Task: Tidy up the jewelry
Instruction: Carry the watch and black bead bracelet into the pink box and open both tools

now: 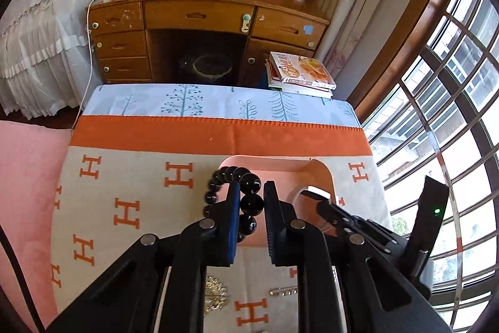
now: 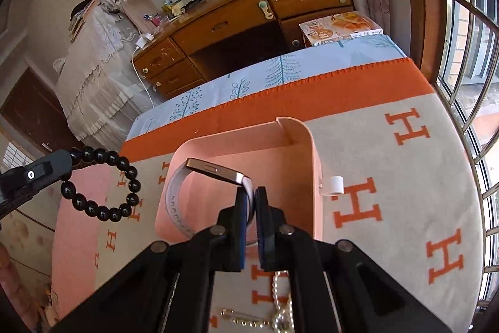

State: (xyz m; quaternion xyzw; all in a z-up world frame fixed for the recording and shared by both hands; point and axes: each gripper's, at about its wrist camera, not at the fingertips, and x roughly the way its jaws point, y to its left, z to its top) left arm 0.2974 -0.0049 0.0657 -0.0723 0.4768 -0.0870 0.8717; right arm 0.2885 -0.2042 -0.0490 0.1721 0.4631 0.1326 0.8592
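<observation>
The left gripper (image 1: 252, 202) has its fingers nearly closed on a black bead bracelet (image 1: 249, 202), lifted clear of the blanket (image 1: 140, 192). The right gripper (image 2: 249, 205) has its fingers pinched tight on a watch (image 2: 215, 170) by its strap, just above the pink tray (image 2: 299, 145). Behind the fingers, a gold chain (image 2: 240, 319) and pearls (image 2: 282, 301) lie on the blanket.

A desk (image 2: 405, 177) under an H-patterned orange-bordered cloth (image 2: 312, 102) carries a pink tray (image 2: 315, 177) ahead of the right hand-held gripper (image 2: 252, 198); a pearl strand (image 2: 282, 308) and gold chain (image 2: 246, 321) lie beneath it.
</observation>
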